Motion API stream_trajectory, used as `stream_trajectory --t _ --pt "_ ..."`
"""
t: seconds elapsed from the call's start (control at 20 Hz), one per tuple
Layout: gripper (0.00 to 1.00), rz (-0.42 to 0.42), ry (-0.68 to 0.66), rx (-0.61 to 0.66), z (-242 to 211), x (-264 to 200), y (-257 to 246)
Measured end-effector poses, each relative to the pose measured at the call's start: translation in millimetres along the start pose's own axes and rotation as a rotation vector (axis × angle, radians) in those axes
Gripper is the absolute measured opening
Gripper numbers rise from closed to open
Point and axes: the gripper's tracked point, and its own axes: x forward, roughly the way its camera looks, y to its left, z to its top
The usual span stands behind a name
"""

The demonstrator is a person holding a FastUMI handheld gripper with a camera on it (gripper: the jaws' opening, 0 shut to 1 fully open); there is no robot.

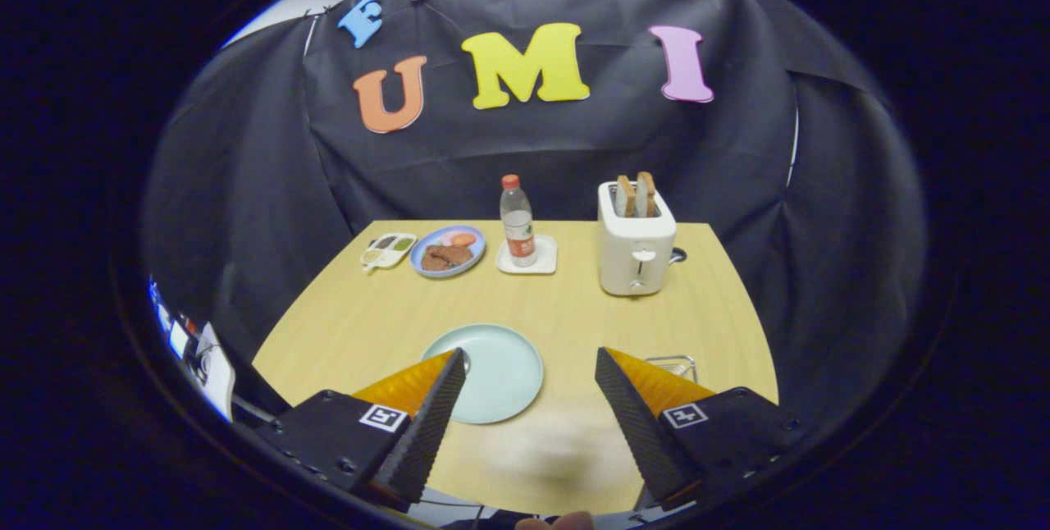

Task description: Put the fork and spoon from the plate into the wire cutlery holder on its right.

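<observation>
A pale green plate [500,374] lies on the wooden table [574,300], just ahead of my gripper [530,353]. The left finger [426,415] covers the plate's left rim. What I see of the plate's surface is bare. The wire cutlery holder [674,365] stands to the plate's right, mostly hidden behind the right finger [640,415]; I cannot tell what is in it. The gripper is open, held above the table's near edge, with nothing between its fingers.
At the back of the table stand a white toaster [636,247] with two toast slices, a water bottle [518,222] on a white coaster, a blue plate of food [447,251] and a small white sauce dish [388,251]. Bare tabletop lies between them and the green plate.
</observation>
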Motion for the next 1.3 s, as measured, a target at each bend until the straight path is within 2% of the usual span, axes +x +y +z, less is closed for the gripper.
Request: stream_trajectory --t 0.2,0.35,0.6,1.1,1.2,1.3 --pt "0.97 0.012 0.04 0.027 -22 26 45" --pt "0.97 -0.028 0.071 0.034 -42 51 62" --pt "0.97 -0.048 0.109 0.012 -74 95 90" --pt "0.97 -0.1 0.24 0.042 -127 176 99" --pt "0.93 -0.104 0.262 0.059 -134 184 98" --pt "0.77 -0.105 0.287 0.07 -142 186 99"
